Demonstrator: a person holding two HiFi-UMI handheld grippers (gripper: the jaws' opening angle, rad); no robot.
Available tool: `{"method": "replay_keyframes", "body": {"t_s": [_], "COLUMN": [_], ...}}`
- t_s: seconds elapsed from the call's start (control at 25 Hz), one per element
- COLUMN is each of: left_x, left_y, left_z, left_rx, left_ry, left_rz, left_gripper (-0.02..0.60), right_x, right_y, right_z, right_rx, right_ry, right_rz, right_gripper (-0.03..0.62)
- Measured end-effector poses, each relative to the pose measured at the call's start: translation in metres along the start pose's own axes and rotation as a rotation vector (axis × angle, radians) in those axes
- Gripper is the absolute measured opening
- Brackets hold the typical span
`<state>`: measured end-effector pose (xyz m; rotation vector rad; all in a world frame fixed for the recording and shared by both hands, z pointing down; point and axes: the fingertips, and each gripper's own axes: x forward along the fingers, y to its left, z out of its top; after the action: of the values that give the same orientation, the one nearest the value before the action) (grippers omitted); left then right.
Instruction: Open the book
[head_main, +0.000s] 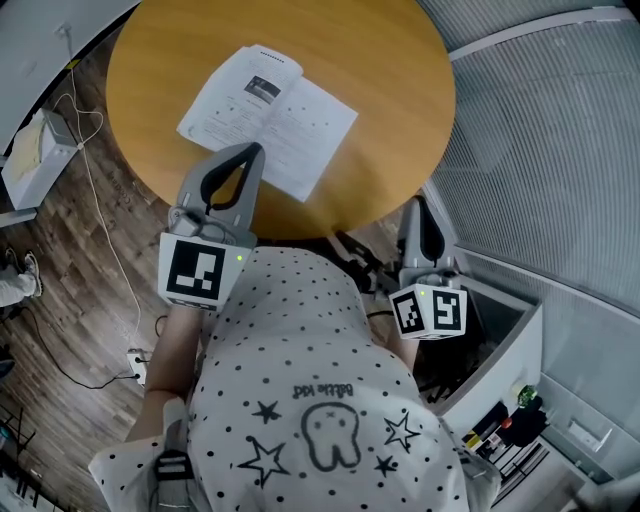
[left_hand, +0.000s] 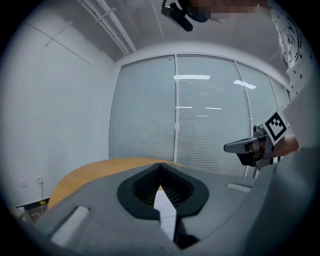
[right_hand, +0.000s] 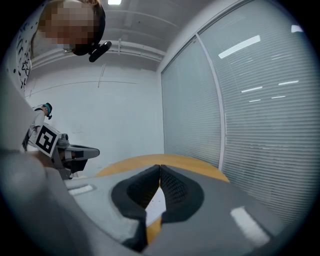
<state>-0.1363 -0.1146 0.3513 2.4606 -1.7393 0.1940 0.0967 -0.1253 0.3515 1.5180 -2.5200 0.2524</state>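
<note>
Item: book (head_main: 268, 120), lying open and flat, two white printed pages facing up (print too small to read).
Book location: left half of the tabletop, set at a slant, with its near corner close to the tabletop's near edge.
Tabletop (head_main: 390, 90): round, orange-brown wood, carrying only the book.
Left tool (head_main: 255, 150): clenched, pads meeting at the tip with nothing between them. It reaches over the tabletop's near edge, and in the head view its tip overlaps the book's near-left edge. Contact with the page cannot be told.
Right tool (head_main: 415, 205): clenched and empty, pads together at the tip. It is held off the tabletop's near-right rim, well apart from the book.
Marker cubes: one on each tool, the left cube (head_main: 200, 272) and the right cube (head_main: 430, 310), both close against the person's body.
Person: dotted shirt (head_main: 320, 400) with star prints, filling the near middle of the head view.
Floor (head_main: 70, 280): dark wood planks at left, with a white cable (head_main: 95, 200) trailing across them.
Surroundings: window blinds (head_main: 560, 150) at right and beyond the tabletop.
</note>
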Motion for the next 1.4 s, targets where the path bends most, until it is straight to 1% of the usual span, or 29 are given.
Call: {"method": "replay_keyframes", "body": {"t_s": [0.28,0.6,0.8,0.96,1.4], "left_x": [0.007,0.007,0.008,0.015,0.013], "left_y": [0.004,0.013,0.015,0.013,0.009], "left_z": [0.003,-0.003,-0.007,-0.007,-0.011], "left_rx": [-0.013,-0.042,-0.056,-0.052,-0.11], "left_ry": [-0.006,0.001,0.008,-0.009,-0.013], "left_rz": [-0.007,0.006,0.021,0.005,0.007], "left_gripper": [0.009,0.009,0.009,0.009,0.009], "right_x": [0.008,0.016,0.022,0.022,0.031], "right_y": [0.001,0.007,0.011,0.016,0.033], "right_z": [-0.002,0.006,0.008,0.008,0.007], "right_rx": [0.011,-0.01,-0.023,-0.034,-0.077], "right_ry": [0.012,0.027,0.039,0.043,0.086], "right_rz": [-0.005,0.009,0.039,0.05,0.102], "right_gripper": [0.005,0.005,0.005,0.005,0.005]}}
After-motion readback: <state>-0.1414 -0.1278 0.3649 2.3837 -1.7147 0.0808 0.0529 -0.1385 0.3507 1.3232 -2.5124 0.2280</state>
